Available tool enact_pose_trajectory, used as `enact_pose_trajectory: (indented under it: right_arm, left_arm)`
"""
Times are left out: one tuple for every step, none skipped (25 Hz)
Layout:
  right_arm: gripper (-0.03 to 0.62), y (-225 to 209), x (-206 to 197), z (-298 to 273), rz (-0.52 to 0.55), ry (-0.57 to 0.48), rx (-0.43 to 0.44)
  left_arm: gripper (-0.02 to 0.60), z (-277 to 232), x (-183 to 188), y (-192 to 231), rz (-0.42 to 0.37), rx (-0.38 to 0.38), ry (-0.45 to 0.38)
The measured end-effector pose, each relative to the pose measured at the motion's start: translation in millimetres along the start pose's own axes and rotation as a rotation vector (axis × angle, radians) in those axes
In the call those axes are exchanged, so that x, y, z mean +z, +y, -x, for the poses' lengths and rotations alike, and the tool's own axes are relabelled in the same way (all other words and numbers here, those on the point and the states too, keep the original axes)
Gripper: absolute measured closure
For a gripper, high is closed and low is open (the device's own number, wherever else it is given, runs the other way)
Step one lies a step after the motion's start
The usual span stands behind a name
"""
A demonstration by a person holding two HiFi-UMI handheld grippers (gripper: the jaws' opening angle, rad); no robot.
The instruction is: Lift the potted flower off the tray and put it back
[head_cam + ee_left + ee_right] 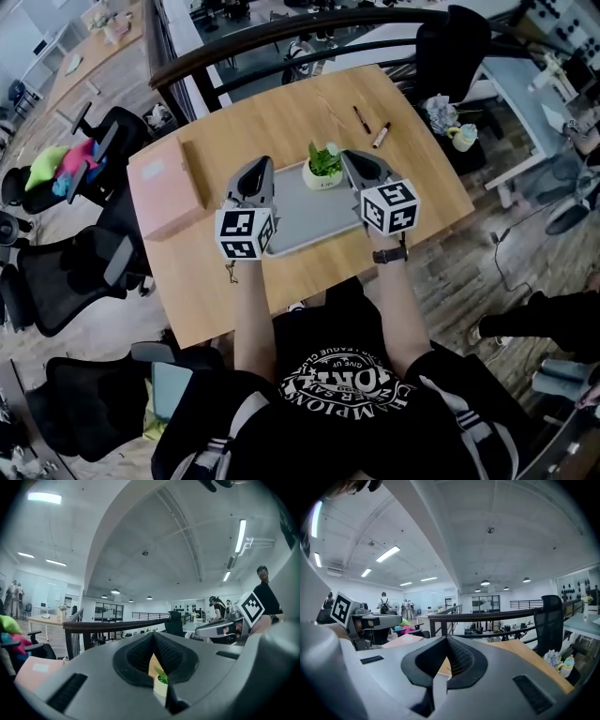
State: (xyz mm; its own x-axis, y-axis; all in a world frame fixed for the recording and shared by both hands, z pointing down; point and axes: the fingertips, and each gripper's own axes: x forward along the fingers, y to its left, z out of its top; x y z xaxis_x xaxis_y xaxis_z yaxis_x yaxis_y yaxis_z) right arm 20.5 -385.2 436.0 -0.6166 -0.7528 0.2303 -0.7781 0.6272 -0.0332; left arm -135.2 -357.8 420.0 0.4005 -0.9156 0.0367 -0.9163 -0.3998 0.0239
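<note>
The small white pot with a green leafy plant (323, 169) stands at the far end of the flat grey rectangular tray (298, 223), between the tips of the two claws. It is just to the right of the left claw (263, 165) and just to the left of the right claw (349, 156), and neither touches it. In its own view the left claw (153, 634) has its ribbed black pads pressed together at the tip with nothing between them. The pot (161, 681) shows only through the gap lower down, beyond the jaws and slightly to the right. The right claw (447, 639) is closed just as tightly and is also empty, with only bare wood visible past its pads. Both claws lie nearly level over the tray's long edges, one on each side of the pot. That looks like a ready stance, symmetrical so that either claw could go in. Closed jaws cannot take the pot's rim, though, so one must open first. The pot sits where the task wants it to end up — the lift seems either not begun or already finished, and these views do not settle which. On the light wooden table (281, 112), a flat pink box (167, 187) lies well off to the left of the left claw, and two pens (382, 135) lie beyond the right one — both clear of any lifting path.
</note>
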Motion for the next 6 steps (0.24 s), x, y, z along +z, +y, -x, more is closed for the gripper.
enact_pose_trajectory:
  right_arm:
    - [0.575,-3.4,-0.6,1.1,0.003,0.002,-0.003]
    - [0.574,-7.1,-1.7,1.9,0.004,0.005,-0.005]
    - [0.576,-10.7,-3.3,2.2,0.003,0.01,-0.006]
    - [0.575,-14.1,-5.2,2.2,0.001,0.015,-0.008]
    - [0.576,-17.3,-7.2,2.0,-0.002,0.02,-0.009]
    - [0.574,-20.3,-9.4,1.6,-0.005,0.025,-0.01]
  left_arm:
    - [0.563,-3.7,-2.4,-1.7,-0.005,0.0,0.007]
    - [0.563,-7.3,-4.2,-3.5,-0.011,-0.001,0.012]
    - [0.563,-10.5,-5.8,-5.1,-0.016,-0.002,0.018]
    - [0.563,-13.5,-7.4,-6.5,-0.018,-0.004,0.023]
    - [0.563,-16.2,-9.1,-7.6,-0.02,-0.005,0.028]
    - [0.563,-18.8,-10.8,-8.7,-0.02,-0.006,0.034]
